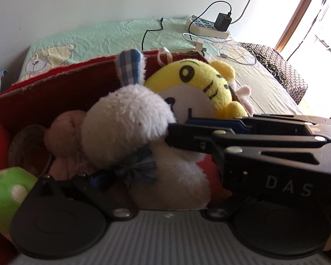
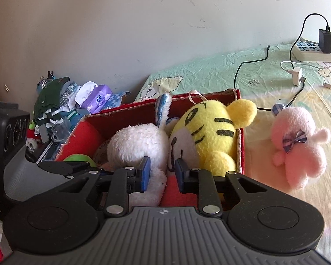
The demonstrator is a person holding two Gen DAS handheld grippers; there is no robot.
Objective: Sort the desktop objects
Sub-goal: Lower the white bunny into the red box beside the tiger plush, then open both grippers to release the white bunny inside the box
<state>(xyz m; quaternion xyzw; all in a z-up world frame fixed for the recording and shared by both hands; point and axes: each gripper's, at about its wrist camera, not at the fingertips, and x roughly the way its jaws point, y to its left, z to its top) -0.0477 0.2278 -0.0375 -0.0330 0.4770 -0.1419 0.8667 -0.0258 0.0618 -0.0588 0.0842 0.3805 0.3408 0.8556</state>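
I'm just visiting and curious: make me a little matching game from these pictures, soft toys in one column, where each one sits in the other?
Things:
1. fluffy pink plush bear with checked bow
2. yellow striped plush tiger
3. white fuzzy plush rabbit with checked ear
4. black charger block

Places:
A. plugged into the white power strip
B. in the red cardboard box, at its right wall
C. on the bedsheet, outside the box
D. in the box, left of the tiger

Pairs: 1-C, 2-B, 3-D, 4-A

Left hand-held gripper (image 1: 130,190) fingertips hidden behind white plush rabbit (image 1: 130,130).
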